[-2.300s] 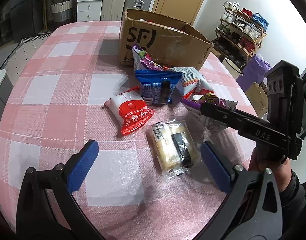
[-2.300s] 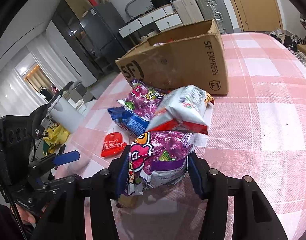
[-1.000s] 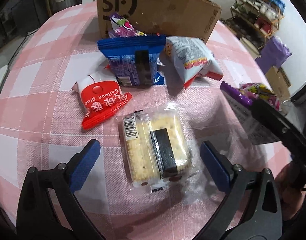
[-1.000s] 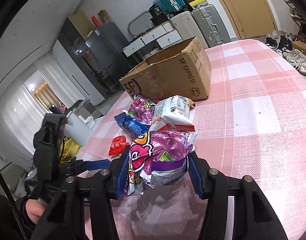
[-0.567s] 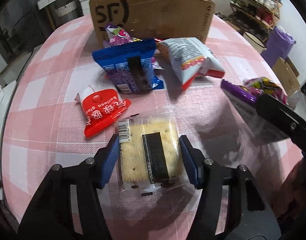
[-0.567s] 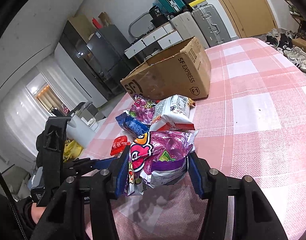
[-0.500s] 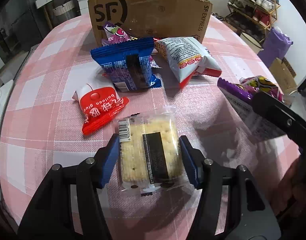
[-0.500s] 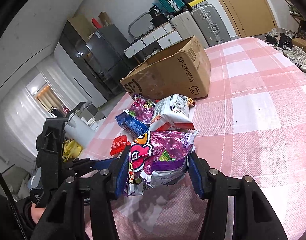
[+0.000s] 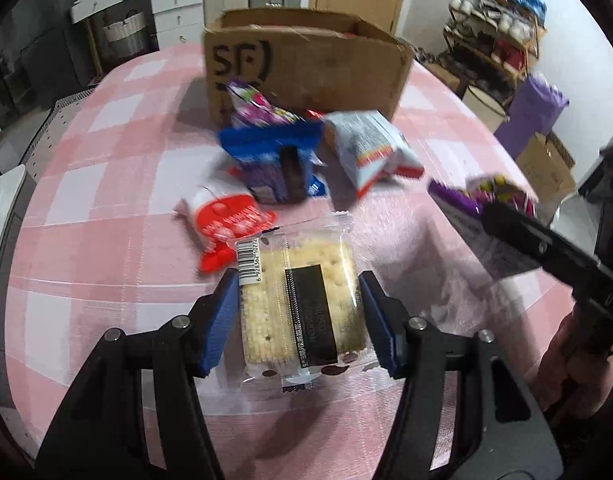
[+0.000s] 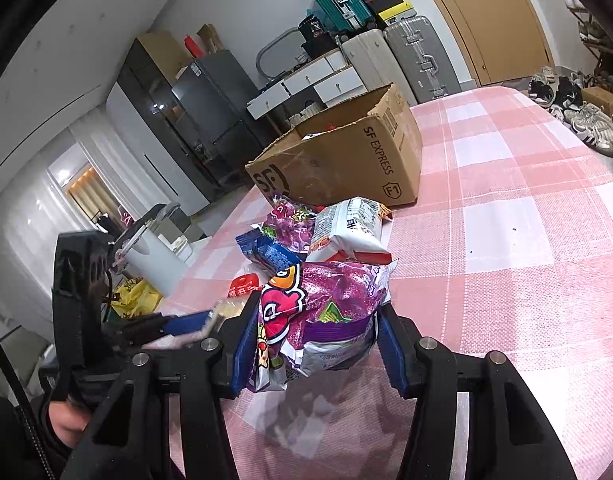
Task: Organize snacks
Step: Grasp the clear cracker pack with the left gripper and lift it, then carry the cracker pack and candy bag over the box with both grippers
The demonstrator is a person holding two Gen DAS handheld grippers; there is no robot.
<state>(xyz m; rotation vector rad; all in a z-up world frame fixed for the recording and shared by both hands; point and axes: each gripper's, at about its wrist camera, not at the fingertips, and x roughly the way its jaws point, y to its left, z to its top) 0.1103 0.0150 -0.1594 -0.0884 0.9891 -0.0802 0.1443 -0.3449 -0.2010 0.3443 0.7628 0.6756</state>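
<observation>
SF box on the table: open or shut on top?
Open. The cardboard box has no flaps over its top: both wrist views look past its rim into the inside, where something red shows. How full it is, cannot tell.

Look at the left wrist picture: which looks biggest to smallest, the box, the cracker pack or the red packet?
1. Box, though it is farthest.
2. Cracker pack; it is nearest the camera, so it may really be smaller.
3. Red packet.
</observation>
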